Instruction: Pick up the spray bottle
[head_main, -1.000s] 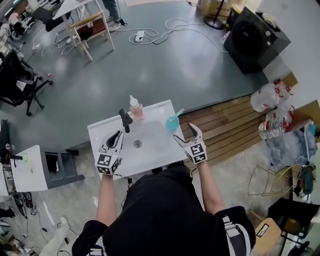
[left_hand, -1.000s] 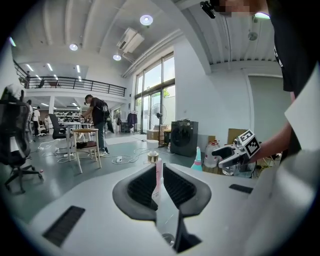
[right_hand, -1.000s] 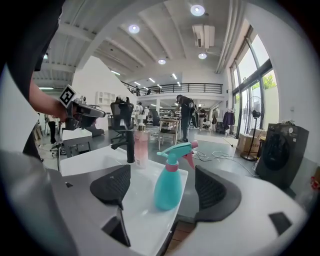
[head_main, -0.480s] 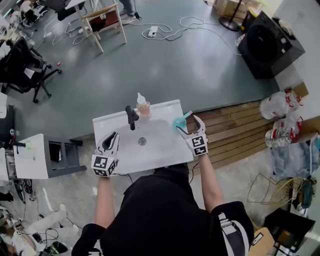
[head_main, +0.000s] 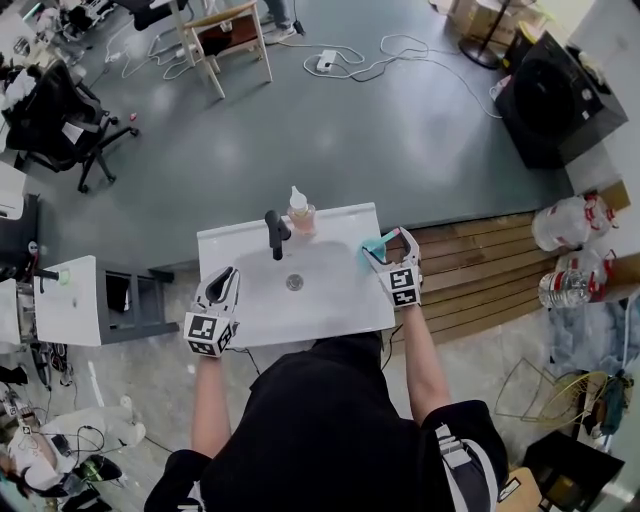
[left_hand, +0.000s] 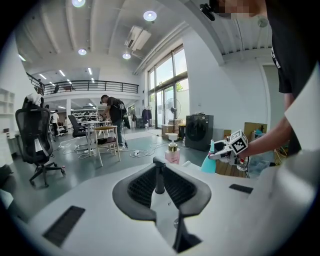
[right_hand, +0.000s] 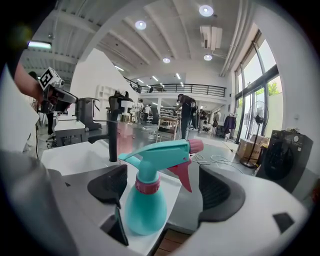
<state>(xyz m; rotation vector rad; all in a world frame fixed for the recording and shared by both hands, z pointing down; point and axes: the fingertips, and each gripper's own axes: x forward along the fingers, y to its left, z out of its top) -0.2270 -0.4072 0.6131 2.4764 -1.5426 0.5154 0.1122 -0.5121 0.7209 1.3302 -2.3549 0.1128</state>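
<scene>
Most of the head view is grey floor (head_main: 350, 130) crossed by loose cables (head_main: 400, 55), with a wooden chair (head_main: 235, 30) at the far edge. Below it stands a white tabletop (head_main: 330, 318) with a sunken basin (head_main: 320, 268), a black faucet (head_main: 275, 228) and a pump bottle (head_main: 299, 212) along its far side. The left hand-held gripper (head_main: 226, 276) hangs over the near left edge, jaws drawn together and empty, well apart from the task's thing. The right hand-held gripper (head_main: 388, 245) is at the far right corner, its jaws opening wide with the spray bottle (right_hand: 145, 202) straight ahead between them. That teal bottle stands upright near the tabletop's edge, its long axis vertical. Its spray head lies across the gap, with the pink nozzle toward the right jaw. Neither pad appears to press on it, though the left pad overlaps the body in the right gripper view. The coming move is likely a short push forward, then a squeeze on the body.
</scene>
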